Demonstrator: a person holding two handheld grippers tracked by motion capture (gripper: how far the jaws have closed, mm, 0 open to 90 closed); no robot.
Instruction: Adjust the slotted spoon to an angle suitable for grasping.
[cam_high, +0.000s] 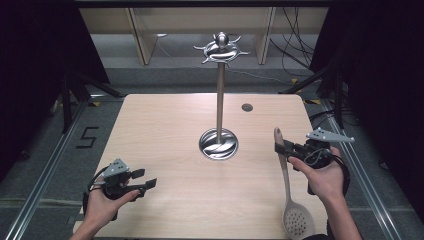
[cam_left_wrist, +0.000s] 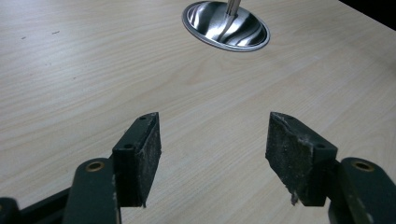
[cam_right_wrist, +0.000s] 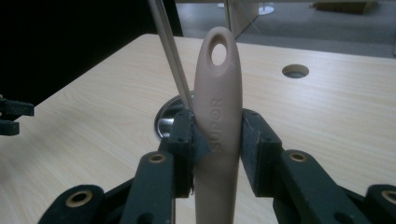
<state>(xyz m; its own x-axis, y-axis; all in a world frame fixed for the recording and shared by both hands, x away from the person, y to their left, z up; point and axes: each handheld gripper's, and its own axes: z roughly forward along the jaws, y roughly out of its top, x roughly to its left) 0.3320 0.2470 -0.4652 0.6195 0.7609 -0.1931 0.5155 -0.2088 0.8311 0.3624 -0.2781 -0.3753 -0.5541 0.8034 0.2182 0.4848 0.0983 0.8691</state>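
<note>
Dark curtains flank a pale wooden table (cam_high: 165, 130), with cables on the floor behind it. From the high view, a steel hanging stand (cam_high: 219, 90) rises from its round base near the table's centre, its hooked crown empty. The right gripper (cam_high: 282, 148) pinches a beige slotted spoon (cam_high: 288, 182) near the handle's top; the perforated bowl hangs toward the near right corner, apparently just above the wood. The left gripper (cam_high: 142, 180) waits by the near left edge, forearm low, palm cupping its body.

Along the left gripper view, 2 pads (cam_left_wrist: 142, 156) stand wide apart over bare wood.

Along the right gripper view, the jaws clamp the handle below its hanging hole. It looks light, stiff and slightly grippy, probably silicone, so this high hold suits it; the hole stays free.
</note>
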